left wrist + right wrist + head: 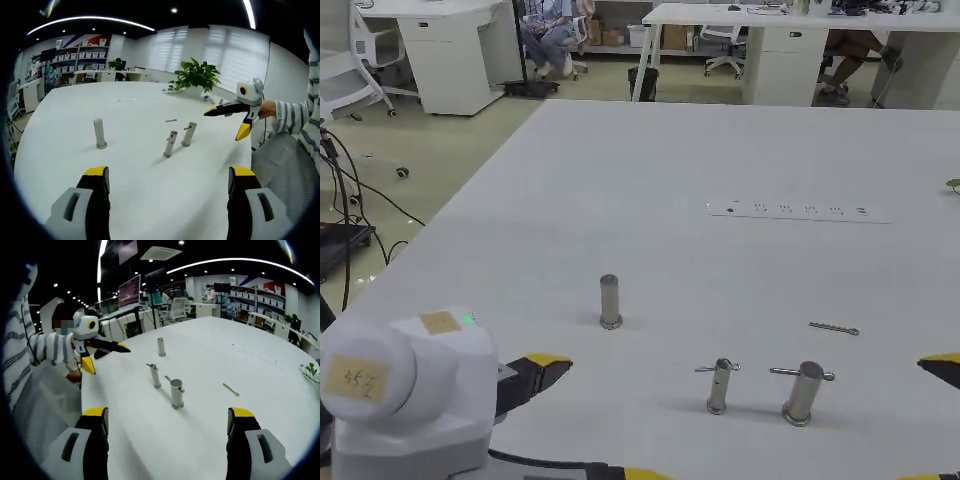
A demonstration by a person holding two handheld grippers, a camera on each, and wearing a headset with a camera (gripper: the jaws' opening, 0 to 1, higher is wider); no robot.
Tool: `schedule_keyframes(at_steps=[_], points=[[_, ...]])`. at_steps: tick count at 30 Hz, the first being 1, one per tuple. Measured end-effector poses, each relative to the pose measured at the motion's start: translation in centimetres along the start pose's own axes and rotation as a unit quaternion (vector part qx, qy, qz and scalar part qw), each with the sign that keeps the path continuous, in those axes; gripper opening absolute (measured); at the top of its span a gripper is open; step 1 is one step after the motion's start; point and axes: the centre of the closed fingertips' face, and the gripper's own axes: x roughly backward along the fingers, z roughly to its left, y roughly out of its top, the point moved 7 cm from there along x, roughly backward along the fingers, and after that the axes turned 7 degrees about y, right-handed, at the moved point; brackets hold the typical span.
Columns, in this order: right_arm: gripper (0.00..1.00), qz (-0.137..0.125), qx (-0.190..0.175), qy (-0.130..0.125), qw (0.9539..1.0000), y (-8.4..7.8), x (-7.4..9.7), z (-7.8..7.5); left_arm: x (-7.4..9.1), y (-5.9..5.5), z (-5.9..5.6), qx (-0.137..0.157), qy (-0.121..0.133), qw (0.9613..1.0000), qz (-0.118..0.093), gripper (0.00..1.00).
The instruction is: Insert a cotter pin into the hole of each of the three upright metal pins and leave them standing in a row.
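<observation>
**A:** White workbench (620, 170), open office behind it with desks and chairs at the far side. A power strip (800, 210) lies flat at the far right of the top. Where are the parts?

**B:** Two pins stand near right, side by side, each with a cotter pin across its top: the left fitted pin (719, 386) and the right fitted pin (804, 392). The bare pin (609, 300) stands upright, well apart to the far left of them. The loose cotter pin (834, 328) lies flat beyond the right fitted pin, a little to its right.

**A:** Tools?

**B:** Left gripper (168, 172): jaws spread wide, nothing between them, near left. Right gripper (168, 412): the same, spread and empty, near right.

**A:** The step, then?

**B:** My read is to fetch the loose cotter pin, and the right gripper is closer to it. The pin is thin and flat on the top, so narrow the jaws first. Come down straddling it across its length and pinch close to one end, so most of it sticks out for threading. I cannot tell which end is the head. The left gripper could steady the bare pin low on its shaft, clear of the hole. The hole's facing is too small to make out, so check it before pushing.

**A:** Hazards?

**B:** Clipping the fitted pins while carrying across, so pass on their far side. The bare pin likely needs moving into line with them afterwards.
</observation>
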Motion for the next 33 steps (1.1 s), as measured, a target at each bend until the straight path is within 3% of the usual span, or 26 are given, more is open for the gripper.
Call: schedule_keyframes(at_steps=[6, 13, 17, 19, 24, 33], points=[[1.00, 0.014, -0.002, 0.004, 0.9999, -0.7, 0.1, 0.7, 0.1, -0.1, 0.7, -0.002, 0.006, 1.0000, 0.004, 0.99], [1.00, 0.005, -0.011, 0.004, 0.9999, -0.7, 0.1, 1.2, 0.0, 0.4, 1.9, -0.011, 0.019, 0.9998, 0.001, 0.96], [1.00, 0.003, -0.015, 0.003, 0.9999, -0.9, 0.2, 1.6, -0.1, 1.3, 3.0, -0.015, 0.037, 0.9992, -0.007, 0.95], [1.00, 0.000, -0.017, -0.001, 0.9999, -0.9, 0.3, 1.7, -0.2, 1.8, 4.1, -0.024, 0.056, 0.9981, -0.009, 0.95], [1.00, -0.002, -0.023, -0.005, 0.9997, -1.4, 0.3, 2.0, -0.9, 3.0, 6.2, -0.038, 0.073, 0.9966, -0.007, 0.92], [1.00, -0.005, -0.038, -0.011, 0.9992, -2.2, 0.1, 2.4, -2.7, 5.4, 8.2, -0.070, 0.097, 0.9927, -0.010, 0.74]])
